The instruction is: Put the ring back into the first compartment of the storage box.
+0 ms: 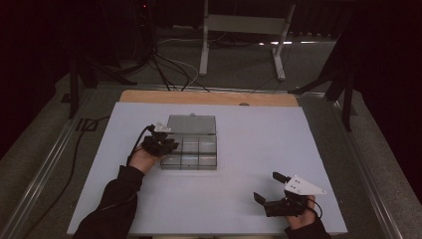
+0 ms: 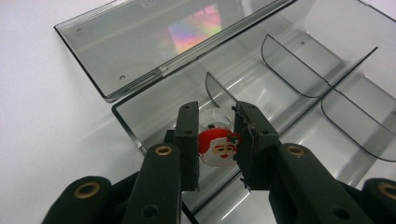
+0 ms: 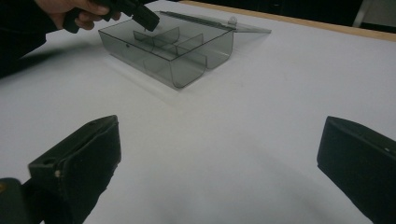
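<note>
While the left gripper hangs over the near-left corner of the organiser box, I would read the step as setting a small piece into a compartment.

Left gripper: jaws pinched on a small round Santa-face button, red and white, held just above the box floor.
Box: smoky clear plastic with curved dividers, lid folded flat open on the far side, sitting left of centre on the white table.
Right gripper: jaws spread wide and holding nothing, resting near the right front edge, well apart from the box.
Doing it well: lower until the button is close to the floor, keep clear of the curved divider just beyond the jaws, then ease apart slowly.
Risk: a round piece may roll or bounce, so my guess is a low release matters most.
</note>
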